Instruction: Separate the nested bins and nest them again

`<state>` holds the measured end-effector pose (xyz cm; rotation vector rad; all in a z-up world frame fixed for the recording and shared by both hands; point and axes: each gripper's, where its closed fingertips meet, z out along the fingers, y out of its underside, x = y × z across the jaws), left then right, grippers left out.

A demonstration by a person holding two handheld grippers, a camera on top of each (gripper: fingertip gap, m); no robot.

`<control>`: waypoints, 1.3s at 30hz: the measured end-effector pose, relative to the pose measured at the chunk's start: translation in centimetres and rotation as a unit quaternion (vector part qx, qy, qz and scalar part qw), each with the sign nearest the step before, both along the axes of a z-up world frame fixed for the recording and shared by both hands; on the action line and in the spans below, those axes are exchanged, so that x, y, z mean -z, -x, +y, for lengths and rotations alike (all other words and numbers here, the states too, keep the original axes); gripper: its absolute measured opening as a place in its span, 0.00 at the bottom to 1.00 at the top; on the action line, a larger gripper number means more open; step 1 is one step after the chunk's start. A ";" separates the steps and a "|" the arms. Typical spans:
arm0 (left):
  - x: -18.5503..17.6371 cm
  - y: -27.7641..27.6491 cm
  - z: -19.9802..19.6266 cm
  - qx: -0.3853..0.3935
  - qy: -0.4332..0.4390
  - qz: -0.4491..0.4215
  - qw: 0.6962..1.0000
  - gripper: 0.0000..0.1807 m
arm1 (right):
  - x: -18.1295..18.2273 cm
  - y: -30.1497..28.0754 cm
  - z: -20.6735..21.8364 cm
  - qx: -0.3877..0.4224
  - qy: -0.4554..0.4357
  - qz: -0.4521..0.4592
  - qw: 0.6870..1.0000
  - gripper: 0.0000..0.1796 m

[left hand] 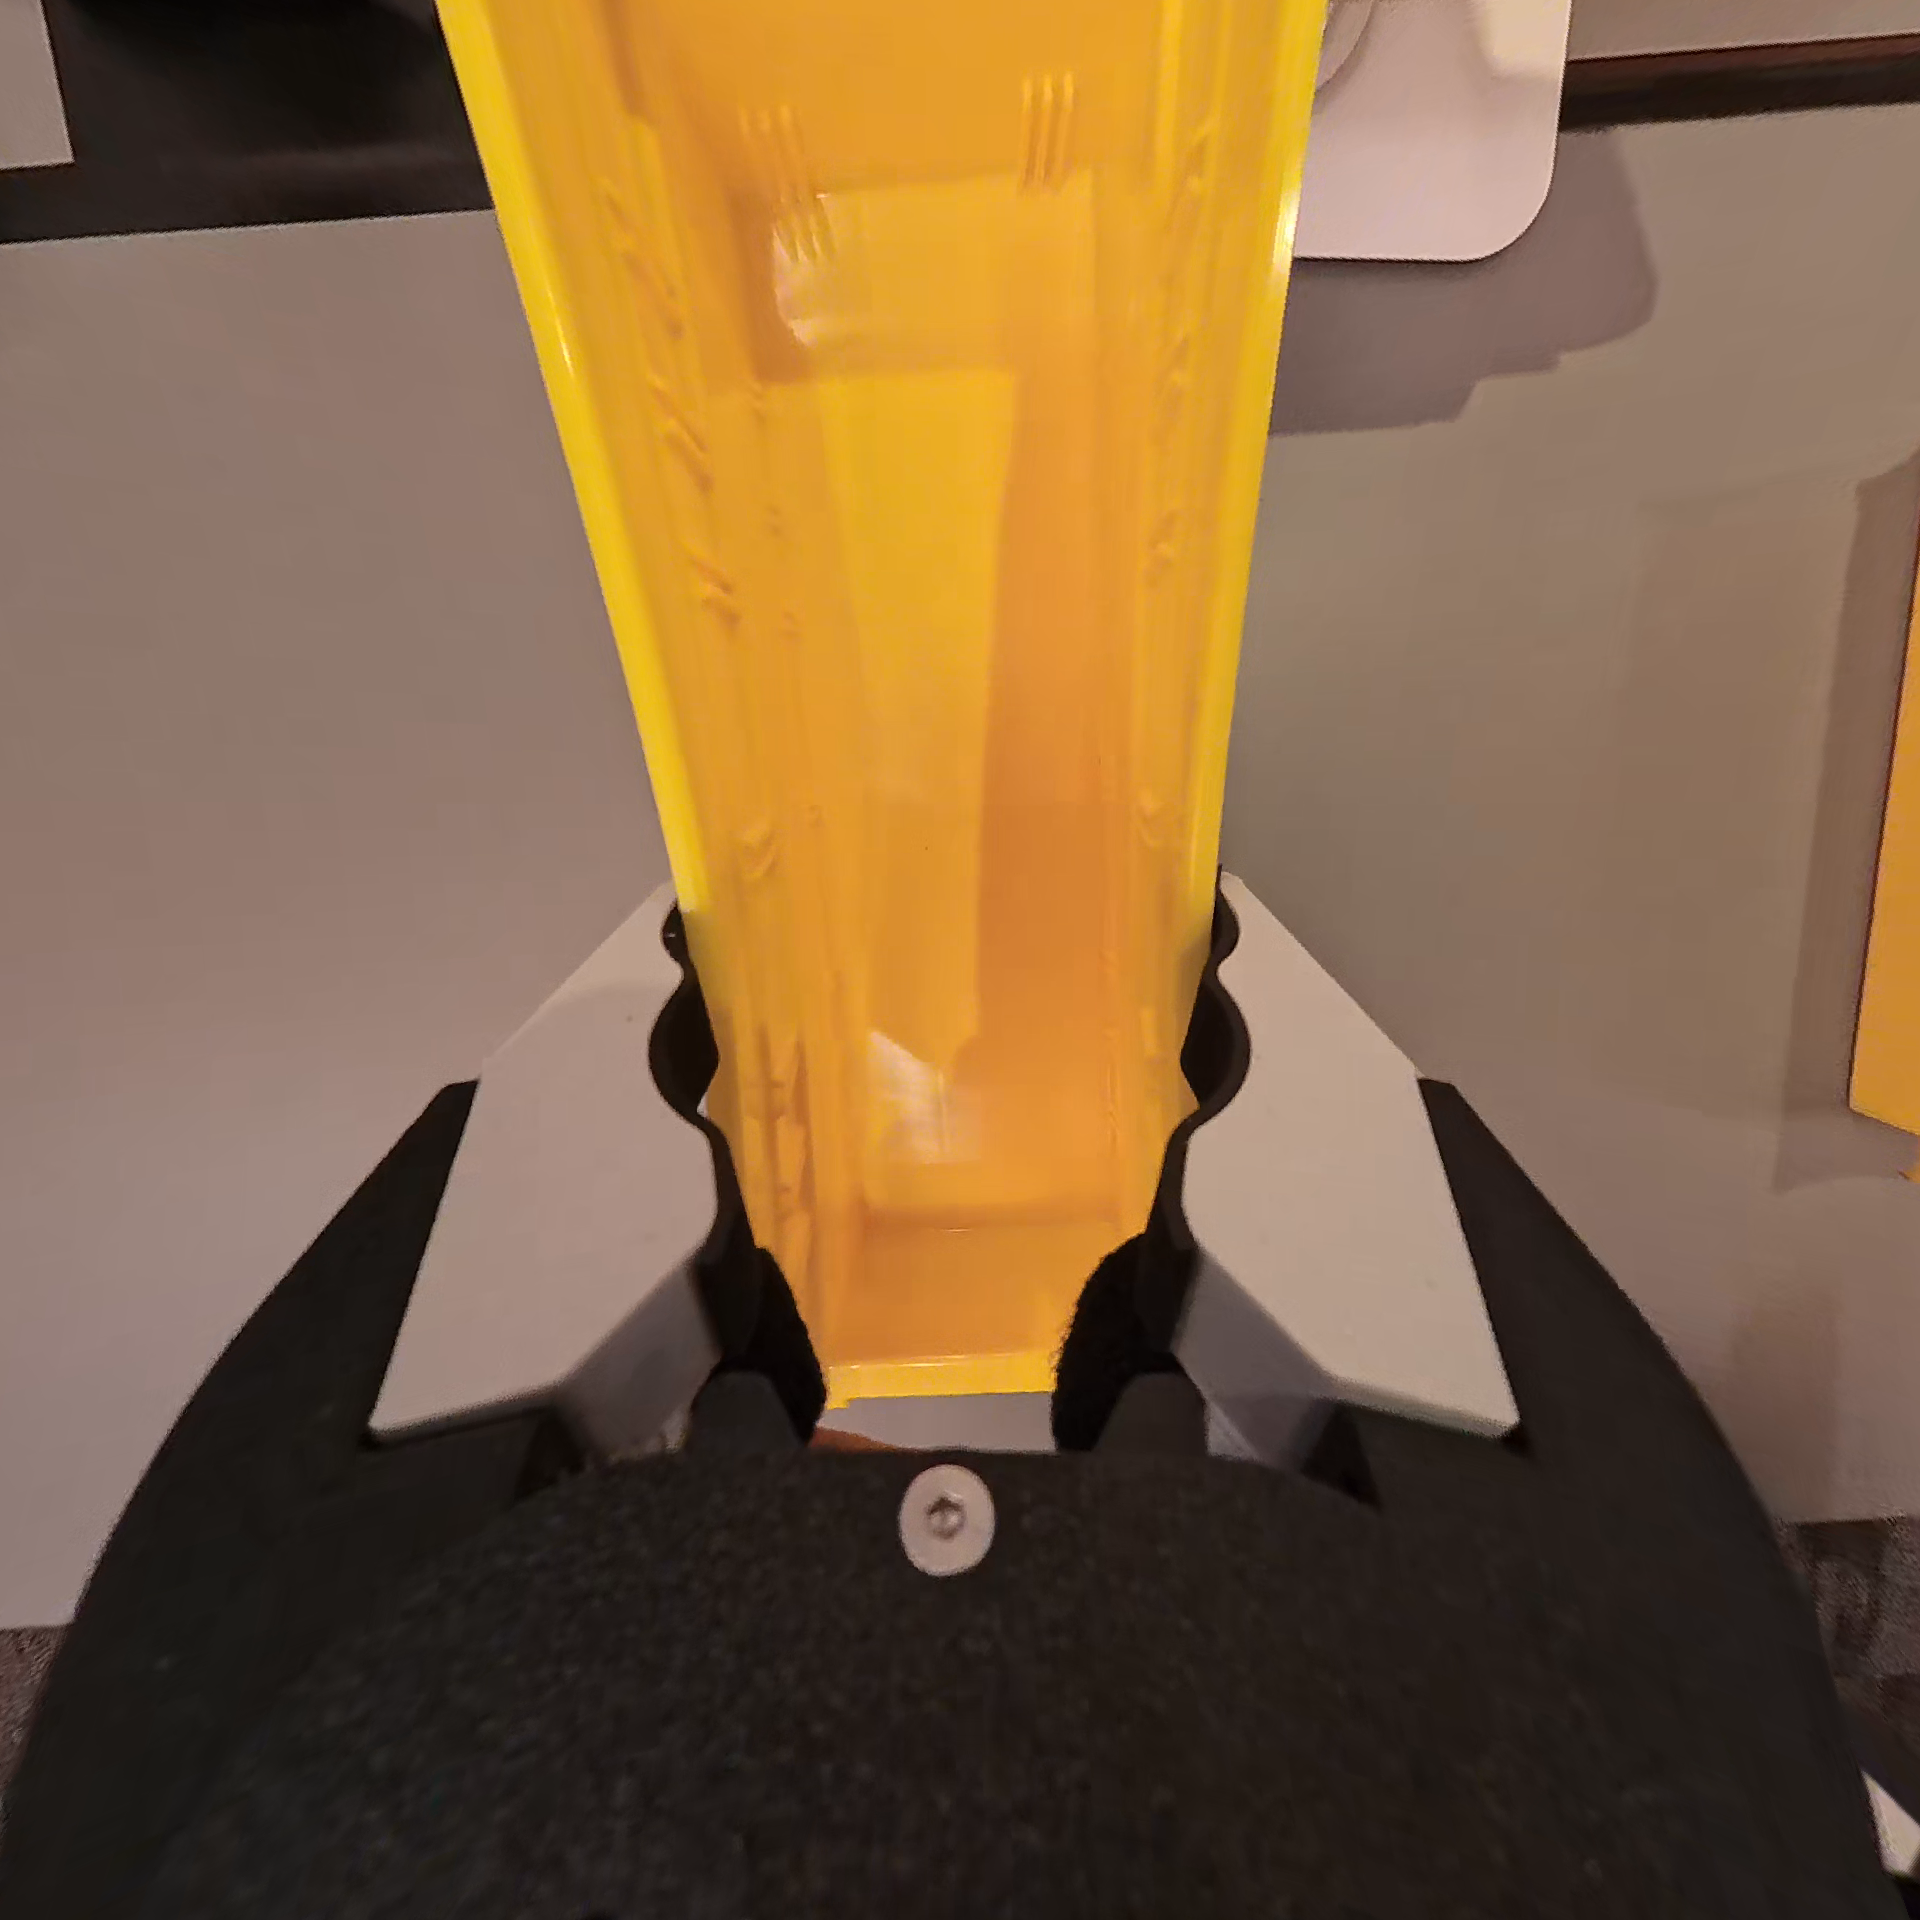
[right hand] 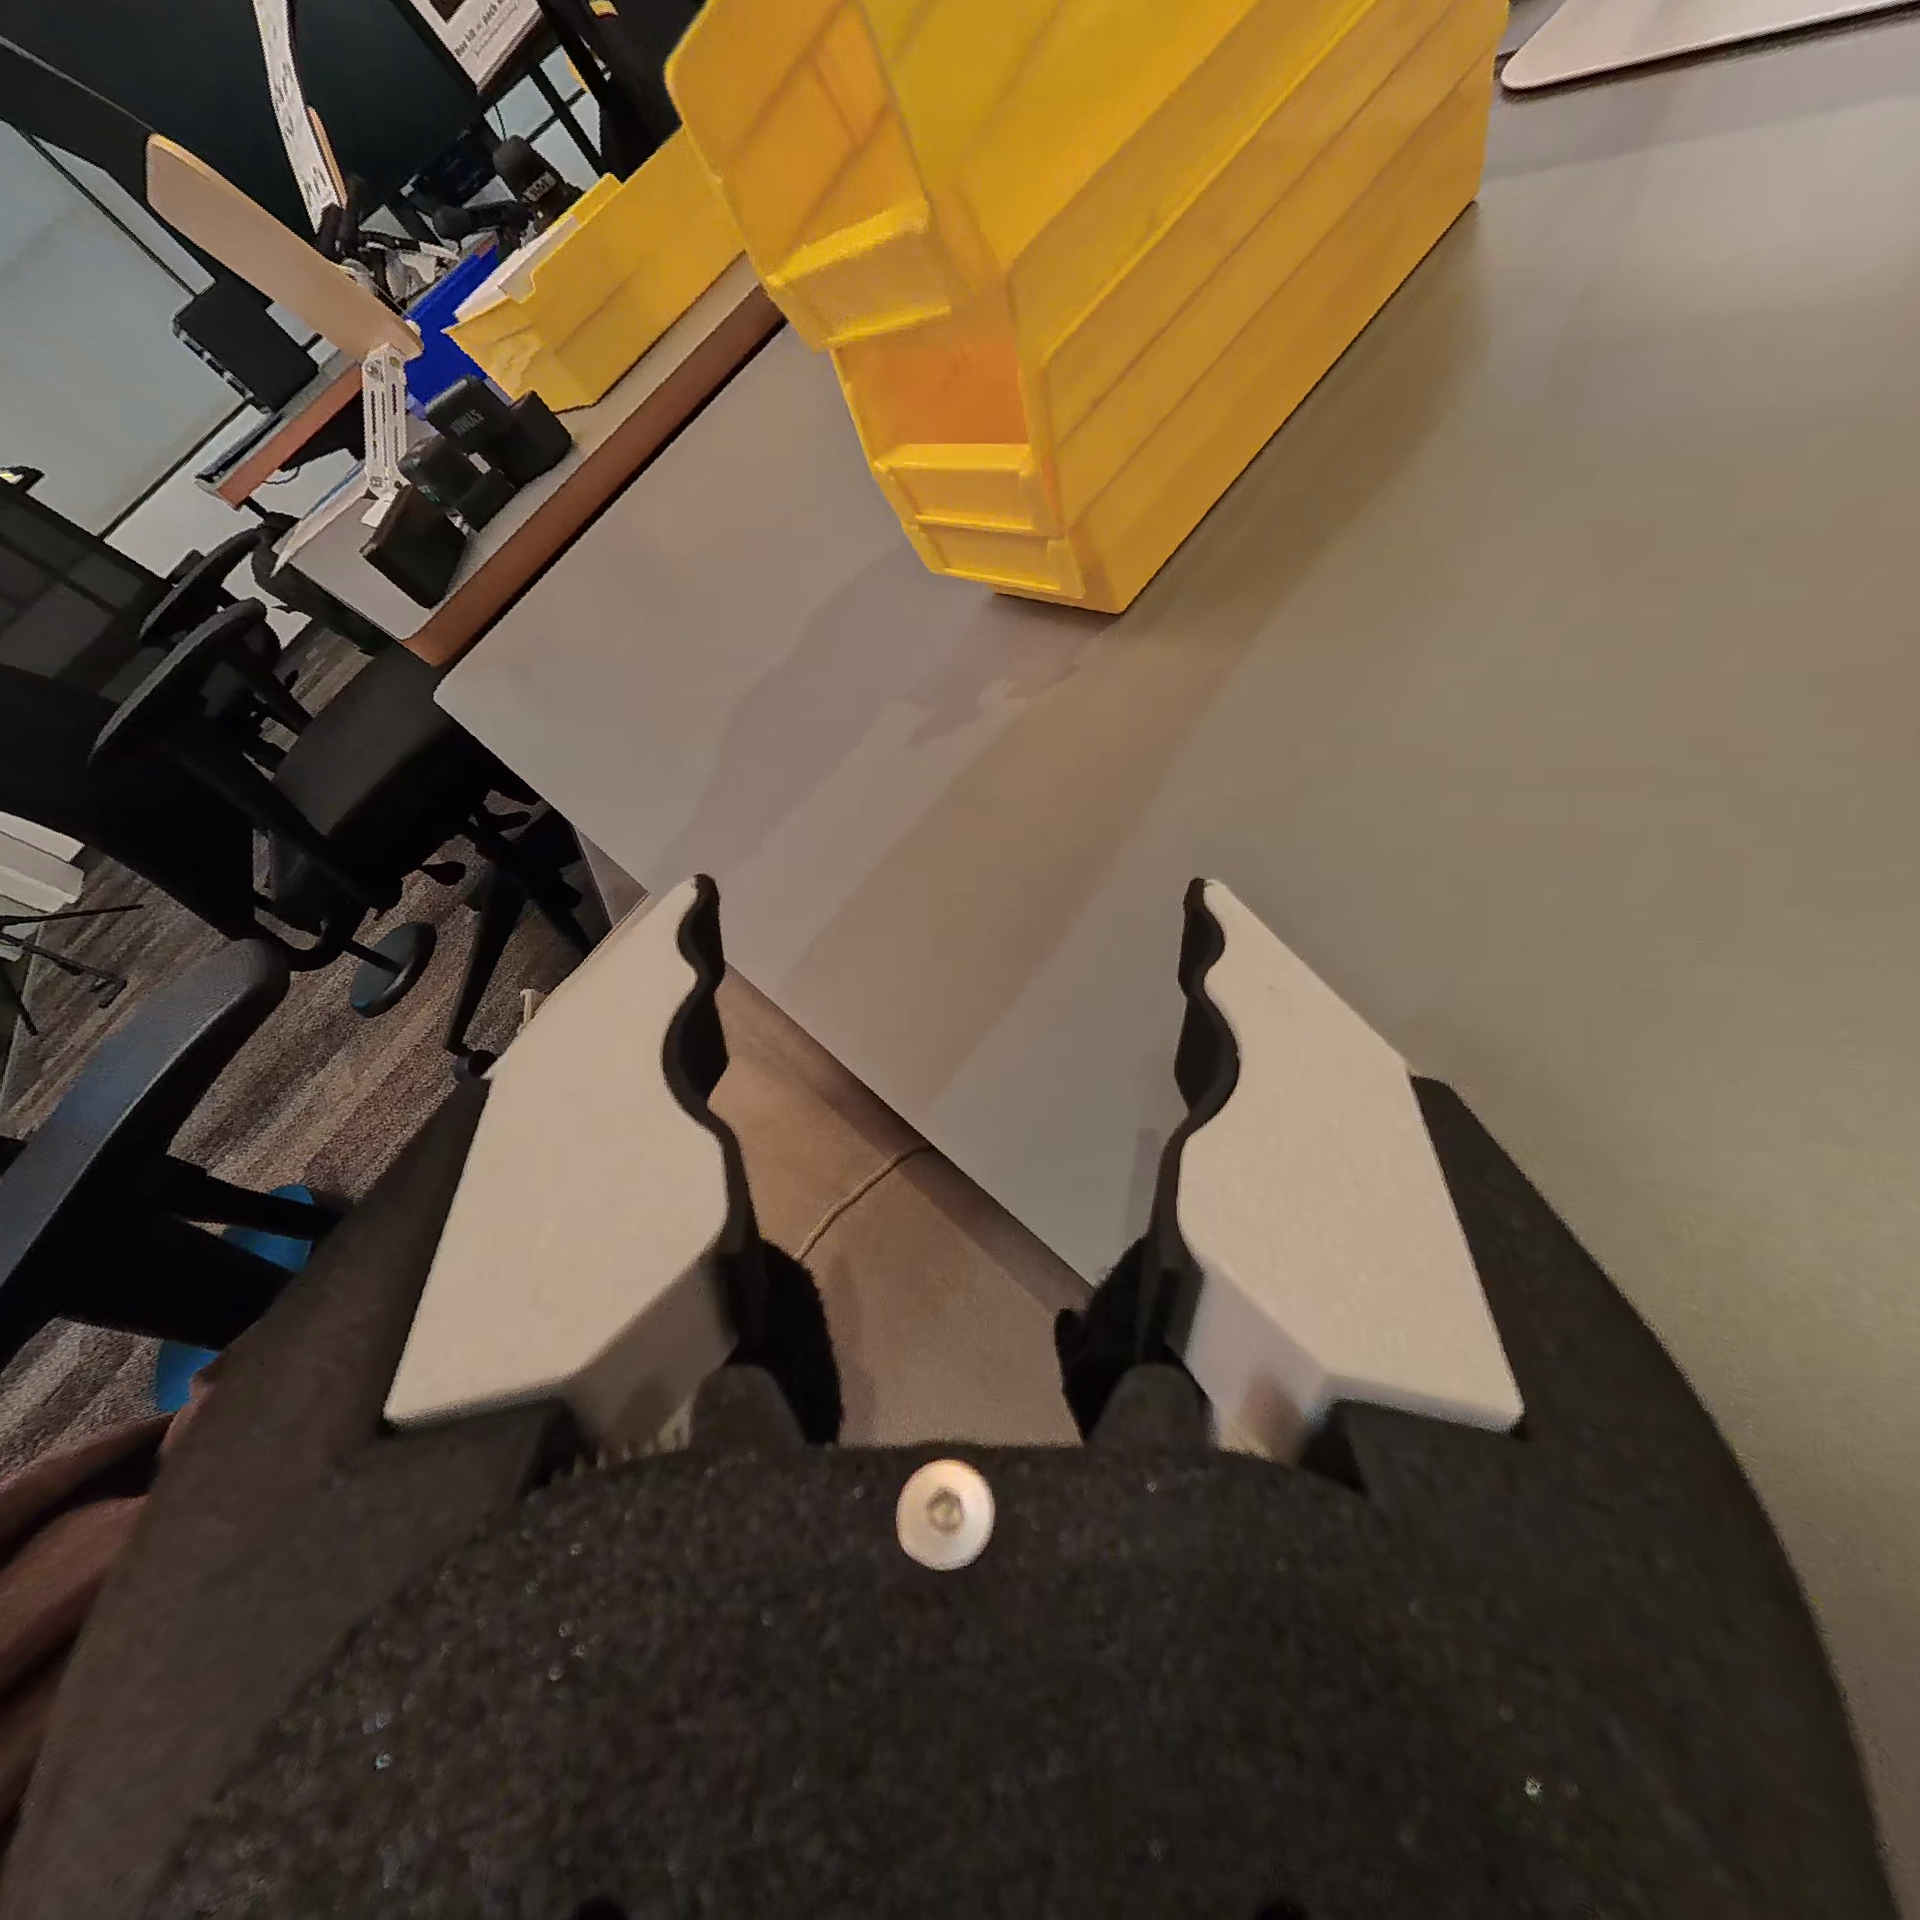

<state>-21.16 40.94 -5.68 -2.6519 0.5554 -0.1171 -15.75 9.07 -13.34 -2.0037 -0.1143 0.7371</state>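
Observation:
My left gripper (left hand: 951,904) is shut on a yellow bin (left hand: 935,520). Its fingers press the two long side walls near one end, and the bin's open inside faces the camera above the grey table (left hand: 312,623). A strip of another yellow bin (left hand: 1891,831) shows at the right edge. In the right wrist view, a stack of nested yellow bins (right hand: 1195,312) stands on the table (right hand: 1455,727), with the top bin's front tilted up. A separate yellow bin (right hand: 582,301) shows left of the stack. My right gripper (right hand: 951,883) is open and empty, over the table's near edge.
A white flat base (left hand: 1434,125) lies at the back of the table; it also shows in the right wrist view (right hand: 1683,42). Black office chairs (right hand: 208,727) stand left of the table. A neighbouring desk holds small black items (right hand: 457,468).

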 end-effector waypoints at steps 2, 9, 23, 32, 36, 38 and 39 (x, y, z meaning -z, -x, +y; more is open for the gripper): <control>0.6 -0.4 -0.1 0.004 0.001 0.005 1.000 0.50 | 0.0 0.0 0.0 0.001 0.000 -0.002 1.000 0.49; 2.6 -0.7 -0.3 0.009 0.011 0.028 0.999 0.51 | 0.2 -0.2 0.0 0.000 0.005 0.001 1.000 0.49; 5.4 -1.0 -0.1 -0.001 0.036 0.029 0.999 0.53 | 0.5 0.1 -0.2 -0.009 0.010 -0.008 1.000 0.48; 4.6 -1.8 -0.1 0.001 0.008 -0.029 1.000 0.75 | 0.6 -0.1 -0.1 -0.009 0.011 -0.006 1.000 0.48; -0.1 -2.2 -2.3 0.098 -0.090 -0.080 0.988 0.76 | 0.8 -0.5 -0.2 -0.002 0.012 -0.016 1.000 0.48; -1.6 -0.7 -6.0 0.144 -0.134 -0.116 0.974 0.72 | 1.1 -1.4 0.0 0.014 0.017 -0.032 0.999 0.48; -1.9 0.7 -8.0 0.156 -0.157 -0.130 0.966 0.70 | 1.2 -2.0 0.1 0.022 0.020 -0.040 0.999 0.49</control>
